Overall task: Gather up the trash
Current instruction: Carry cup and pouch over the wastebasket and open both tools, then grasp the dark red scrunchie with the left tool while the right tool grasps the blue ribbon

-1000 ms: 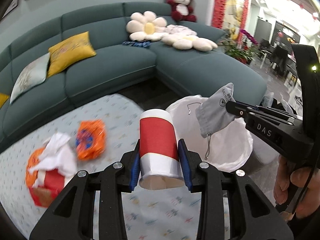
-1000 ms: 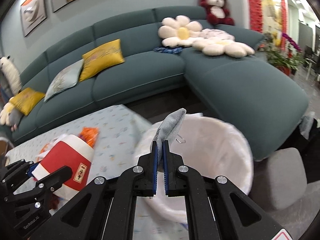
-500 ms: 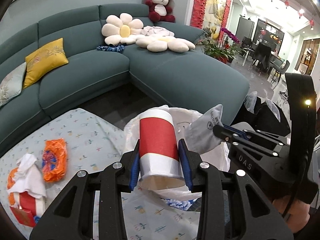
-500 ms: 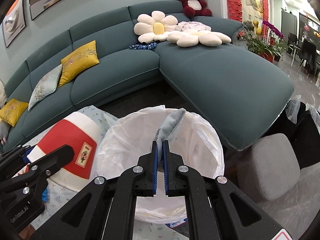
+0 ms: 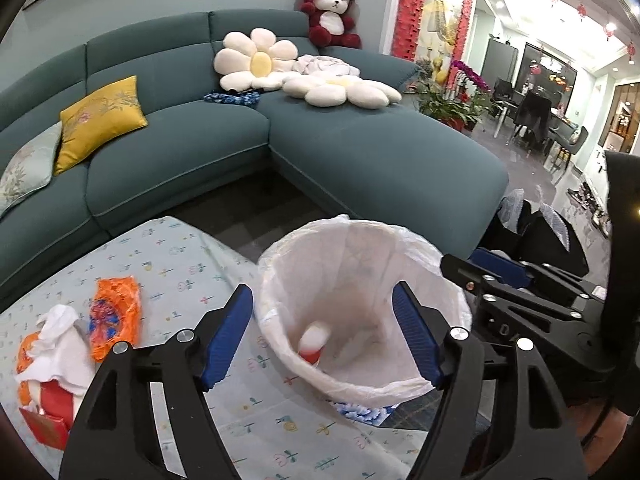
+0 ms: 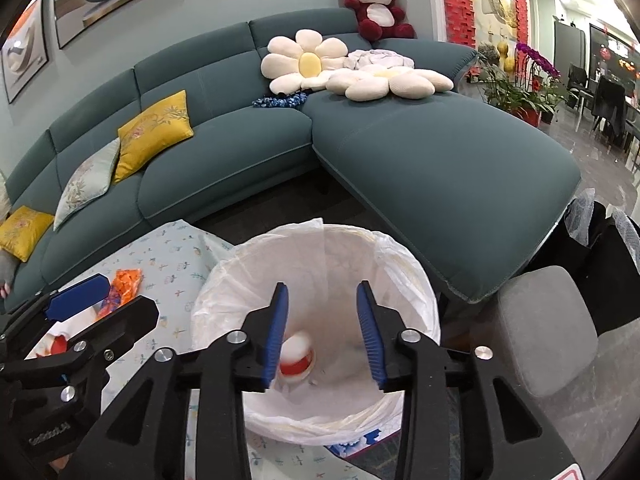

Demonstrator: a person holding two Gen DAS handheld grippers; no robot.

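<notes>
So both grippers are parked over the trash bin [image 5: 360,280], a round one lined with a thin, crinkly white plastic bag, and down at the bottom lies the red and white paper cup [image 6: 296,356], tipped on its side. The left gripper [image 5: 322,336] has its jaws spread and opening wider with nothing between them, blue ribbed pads framing the bin's mouth. The right gripper [image 6: 322,334] is the same deal: jaws apart, opening, nothing pinched. In the left wrist view the right gripper crowds in from 3 o'clock, right against the bin rim. The bin sits at the edge of the tabletop [image 5: 180,264], which wears a pale cloth with small printed figures. More trash waits at 9 o'clock on it: a crumpled orange wrapper [image 5: 116,320] and, near it, a heap of white tissue on something red and orange [image 5: 52,356]. Beyond is a big teal corner sofa [image 5: 360,148] with a yellow cushion [image 5: 100,120], fluffy daisy pillows [image 5: 256,60] and a red teddy bear [image 5: 330,14] on the backrest. A grey padded stool [image 6: 548,332] sits at 3 o'clock from the bin in the right wrist view.
</notes>
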